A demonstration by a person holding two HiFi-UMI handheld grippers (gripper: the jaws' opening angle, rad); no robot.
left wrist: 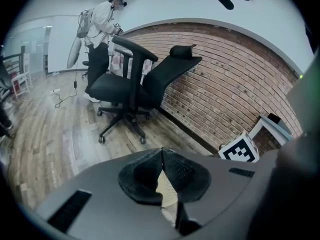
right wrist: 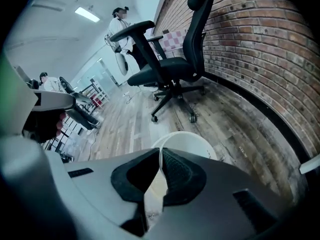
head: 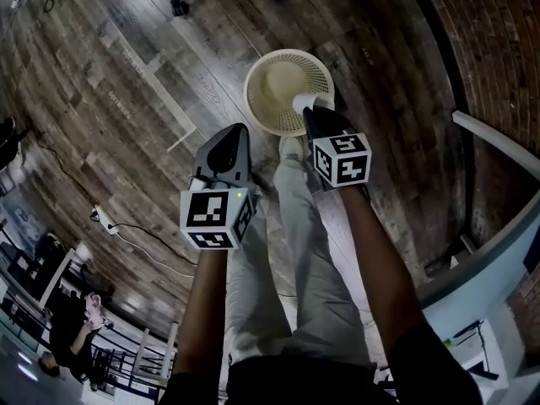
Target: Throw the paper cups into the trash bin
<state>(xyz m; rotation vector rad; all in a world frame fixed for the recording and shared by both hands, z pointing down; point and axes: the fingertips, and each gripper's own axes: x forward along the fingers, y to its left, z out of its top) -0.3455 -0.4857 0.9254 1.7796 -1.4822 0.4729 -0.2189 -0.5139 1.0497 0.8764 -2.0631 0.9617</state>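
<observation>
right claw [right wrist: 161, 159] tight on paper cup [right wrist: 192, 144] rim over trash bin [head: 253, 74] — left claw [left wrist: 161, 156] closed

One trash bin [head: 260, 108], one paper cup [right wrist: 195, 144], two grippers [head: 226, 142] [head: 310, 108], one office chair [right wrist: 165, 69], perhaps two people [right wrist: 120, 29] [right wrist: 47, 83] beyond

Dark wood-plank floor [head: 126, 99]. Standing directly on it: cream mesh trash bin [head: 285, 126], upright; black office chair [left wrist: 131, 91] on castors; power strip [head: 99, 218] with trailing cable.

Dim indoor light, heavy fisheye warp (edges vignetted).
</observation>
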